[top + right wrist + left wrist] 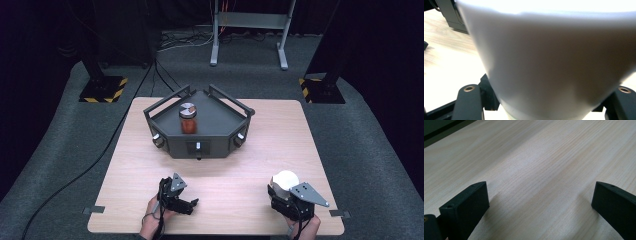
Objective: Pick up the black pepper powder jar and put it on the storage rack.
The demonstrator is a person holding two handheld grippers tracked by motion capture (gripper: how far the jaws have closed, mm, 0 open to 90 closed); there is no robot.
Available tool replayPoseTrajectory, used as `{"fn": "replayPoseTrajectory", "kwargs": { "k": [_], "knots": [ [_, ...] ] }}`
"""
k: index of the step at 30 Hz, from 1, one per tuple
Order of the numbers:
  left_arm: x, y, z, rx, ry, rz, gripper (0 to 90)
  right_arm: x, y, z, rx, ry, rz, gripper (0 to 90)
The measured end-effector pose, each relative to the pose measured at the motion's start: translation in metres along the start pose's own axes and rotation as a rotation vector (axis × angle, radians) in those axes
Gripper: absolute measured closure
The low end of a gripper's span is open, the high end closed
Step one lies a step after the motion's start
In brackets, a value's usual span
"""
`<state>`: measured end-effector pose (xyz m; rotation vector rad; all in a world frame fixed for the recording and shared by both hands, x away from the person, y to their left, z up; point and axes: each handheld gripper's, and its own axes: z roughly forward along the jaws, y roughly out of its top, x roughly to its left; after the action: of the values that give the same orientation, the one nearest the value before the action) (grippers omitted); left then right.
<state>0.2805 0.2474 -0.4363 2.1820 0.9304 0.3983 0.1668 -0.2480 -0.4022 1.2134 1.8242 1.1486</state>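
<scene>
A light wood-grain desk (280, 145) with rounded corners stands on grey carpet (365, 135), which fills the floor around it. Behind the desk the room falls into darkness, with black drapery at the back and sides. Two dark posts rise from base plates edged in yellow-and-black hazard stripes, one at the left (102, 89) and one at the right (322, 90). A grey metal stand (248, 30) on two feet occupies the far centre. Black cables (75, 175) trail across the carpet at the left.
</scene>
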Motion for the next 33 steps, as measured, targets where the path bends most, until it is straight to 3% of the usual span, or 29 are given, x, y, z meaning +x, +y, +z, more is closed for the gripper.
{"fn": "replayPoseTrajectory", "kwargs": {
  "k": [33],
  "knots": [
    [0.000,0.000,0.000,0.000,-0.001,-0.001,0.8,0.002,0.022,0.025,-0.012,0.065,-0.043,30.0]
  ]
}}
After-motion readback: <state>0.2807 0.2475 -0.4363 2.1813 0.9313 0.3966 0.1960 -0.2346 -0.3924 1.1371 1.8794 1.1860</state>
